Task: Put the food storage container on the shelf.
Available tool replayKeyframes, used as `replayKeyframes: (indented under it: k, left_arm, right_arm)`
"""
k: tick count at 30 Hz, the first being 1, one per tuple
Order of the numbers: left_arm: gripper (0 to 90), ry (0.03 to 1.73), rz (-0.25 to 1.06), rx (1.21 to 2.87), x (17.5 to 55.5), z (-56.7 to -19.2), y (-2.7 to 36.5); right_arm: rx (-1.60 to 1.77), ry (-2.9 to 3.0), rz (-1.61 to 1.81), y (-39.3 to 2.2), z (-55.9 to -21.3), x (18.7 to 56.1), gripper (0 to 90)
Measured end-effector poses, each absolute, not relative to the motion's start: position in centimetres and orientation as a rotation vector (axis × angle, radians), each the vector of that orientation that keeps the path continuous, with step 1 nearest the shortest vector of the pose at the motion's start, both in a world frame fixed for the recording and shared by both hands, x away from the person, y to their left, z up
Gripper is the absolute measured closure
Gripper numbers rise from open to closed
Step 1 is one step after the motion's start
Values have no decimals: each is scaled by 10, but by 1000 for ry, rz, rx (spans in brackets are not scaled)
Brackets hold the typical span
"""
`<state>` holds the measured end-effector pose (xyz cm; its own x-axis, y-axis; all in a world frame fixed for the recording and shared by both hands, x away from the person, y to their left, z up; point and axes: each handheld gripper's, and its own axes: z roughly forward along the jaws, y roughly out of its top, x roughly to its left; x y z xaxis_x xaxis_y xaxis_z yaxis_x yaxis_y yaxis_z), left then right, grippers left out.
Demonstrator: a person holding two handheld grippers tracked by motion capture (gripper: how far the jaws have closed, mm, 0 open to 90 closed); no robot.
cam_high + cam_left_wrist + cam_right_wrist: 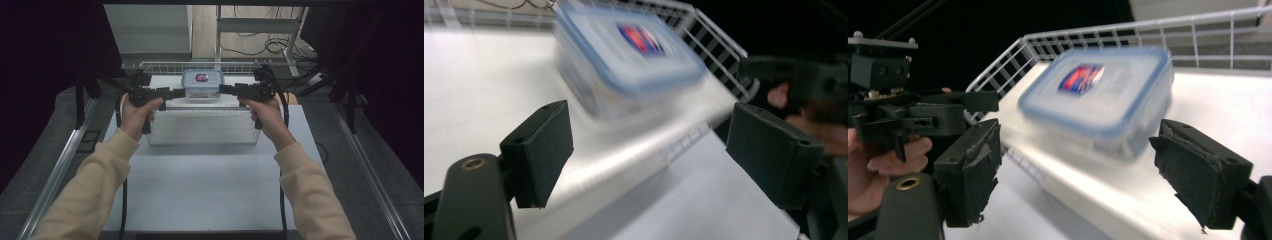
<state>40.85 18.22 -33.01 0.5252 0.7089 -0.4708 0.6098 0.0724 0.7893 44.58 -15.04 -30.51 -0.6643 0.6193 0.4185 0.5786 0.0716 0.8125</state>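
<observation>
A clear plastic box with a blue-rimmed lid and a red-and-blue label [202,84] stands on a white shelf [170,82] at the far side of the table. My left gripper [178,93] points at its left end and my right gripper [224,89] at its right end. Both stand open just off the box, with no pad touching it. In the left gripper view the box [634,55] lies ahead of the wide black jaws of the left gripper [654,150]. In the right gripper view the box [1098,95] sits beyond the spread jaws of the right gripper [1083,175], with frayed pads [975,170].
A white wire rail [200,65] runs along the back and sides of the shelf. A wire-mesh front [202,127] drops from the shelf to the white table [205,185]. Dark curtains stand on both sides. Desk legs and cables [260,45] lie beyond.
</observation>
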Motion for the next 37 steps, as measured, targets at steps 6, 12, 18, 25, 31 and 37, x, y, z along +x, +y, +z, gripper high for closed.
replayKeyframes:
  k: [6,12,18,25,31,37]
  left_arm:
    - [192,1047,118,1710,352,-368,172]
    - [199,1026,140,1759,312,-417,160]
    - [206,1046,147,1842,286,-468,157]
    - [209,1074,161,1889,278,-487,161]
    - [212,1088,189,1870,273,-489,171]
    - [214,1101,213,1881,272,-494,172]
  right_arm:
    - [1121,2253,1609,-176,-333,404,197]
    - [1045,2261,1538,-193,-373,357,202]
    - [1051,2243,1472,-209,-416,323,226]
    - [1083,2300,1369,-219,-456,307,229]
    - [1073,2341,1316,-218,-470,300,228]
    - [1072,2314,1349,-222,-467,298,217]
